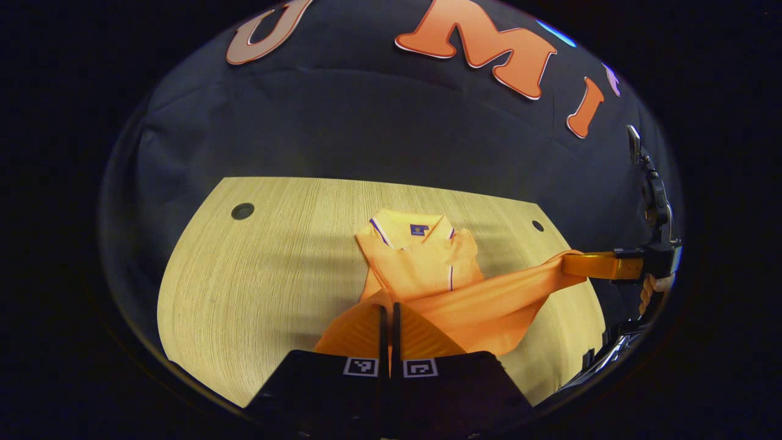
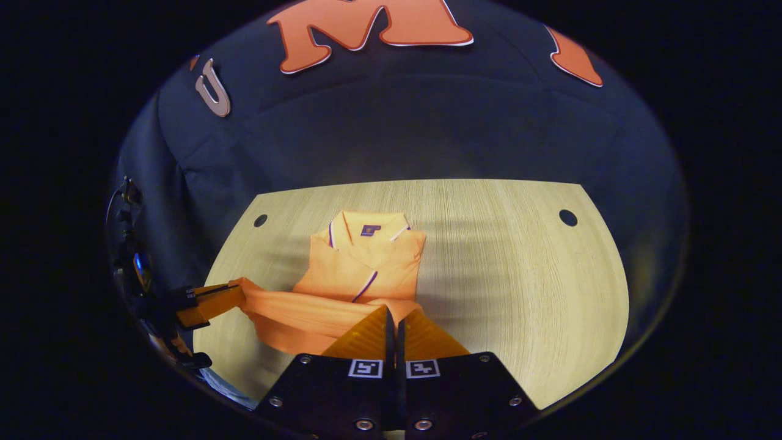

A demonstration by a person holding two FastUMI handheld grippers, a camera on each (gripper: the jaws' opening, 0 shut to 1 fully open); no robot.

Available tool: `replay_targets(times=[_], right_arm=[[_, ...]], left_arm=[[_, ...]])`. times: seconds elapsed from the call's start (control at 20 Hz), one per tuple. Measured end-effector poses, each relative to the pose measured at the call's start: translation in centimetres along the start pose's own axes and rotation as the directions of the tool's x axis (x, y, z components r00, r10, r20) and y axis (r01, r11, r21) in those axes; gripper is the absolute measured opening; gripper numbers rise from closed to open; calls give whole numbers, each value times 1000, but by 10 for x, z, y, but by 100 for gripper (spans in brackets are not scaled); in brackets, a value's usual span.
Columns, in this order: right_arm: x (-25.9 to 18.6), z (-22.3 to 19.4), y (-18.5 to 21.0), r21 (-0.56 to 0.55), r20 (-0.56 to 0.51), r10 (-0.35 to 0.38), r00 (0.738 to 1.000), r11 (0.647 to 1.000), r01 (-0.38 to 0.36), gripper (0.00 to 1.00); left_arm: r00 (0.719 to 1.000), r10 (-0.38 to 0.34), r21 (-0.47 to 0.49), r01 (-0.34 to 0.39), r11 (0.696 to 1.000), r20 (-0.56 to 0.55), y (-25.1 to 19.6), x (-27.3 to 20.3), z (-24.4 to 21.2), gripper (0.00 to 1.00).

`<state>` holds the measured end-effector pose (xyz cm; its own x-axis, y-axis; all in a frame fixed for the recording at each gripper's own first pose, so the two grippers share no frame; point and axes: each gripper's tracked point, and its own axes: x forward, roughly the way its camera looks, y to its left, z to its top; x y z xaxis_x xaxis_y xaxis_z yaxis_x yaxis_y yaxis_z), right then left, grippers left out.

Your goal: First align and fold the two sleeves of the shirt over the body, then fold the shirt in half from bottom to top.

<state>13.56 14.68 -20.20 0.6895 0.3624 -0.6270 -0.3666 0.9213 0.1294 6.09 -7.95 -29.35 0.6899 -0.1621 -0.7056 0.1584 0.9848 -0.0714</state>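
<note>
An orange polo shirt lies collar away from me on the wooden table, both sleeves folded over its body. My left gripper is shut on one bottom corner of the hem, raised off the table. Off to the right, my right gripper pinches the other hem corner, and the hem stretches taut between the two. In the right gripper view the shirt lies ahead, the right gripper is shut on the hem, and the left gripper holds the far corner at the left.
The table has a round hole near each back corner. Black cloth walls stand behind it. A hand holds the right gripper at the table's right edge.
</note>
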Motion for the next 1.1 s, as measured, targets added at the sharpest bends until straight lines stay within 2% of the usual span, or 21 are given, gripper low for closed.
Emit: replay_targets(times=[0.25, 0.45, 0.65, 0.85, 1.0, 1.1], right_arm=[[40, 27, -13, 22, 10, -17, 1000, 1000, 17, 0], [72, 45, -29, 41, 9, -44, 999, 998, 44, 0], [107, 50, -37, 64, -7, -53, 999, 997, 53, 0], [140, 52, -49, 94, -6, -88, 996, 992, 88, 0], [160, 48, -48, 129, -17, -64, 998, 989, 66, 0], [163, 51, -49, 110, 4, -68, 998, 992, 67, 1]], left_arm=[[999, 18, 59, -21, 998, 51, 4, 45, 44, 0], [998, 19, 66, -22, 998, 52, 4, 78, 63, 0], [998, 8, 43, -11, 999, 69, 4, 111, 73, 0], [997, 31, 44, -34, 998, 69, 18, 141, 74, 0], [998, 59, 39, -60, 997, 33, 28, 161, 61, 1], [998, 63, 32, -64, 997, 31, 30, 167, 59, 3]])
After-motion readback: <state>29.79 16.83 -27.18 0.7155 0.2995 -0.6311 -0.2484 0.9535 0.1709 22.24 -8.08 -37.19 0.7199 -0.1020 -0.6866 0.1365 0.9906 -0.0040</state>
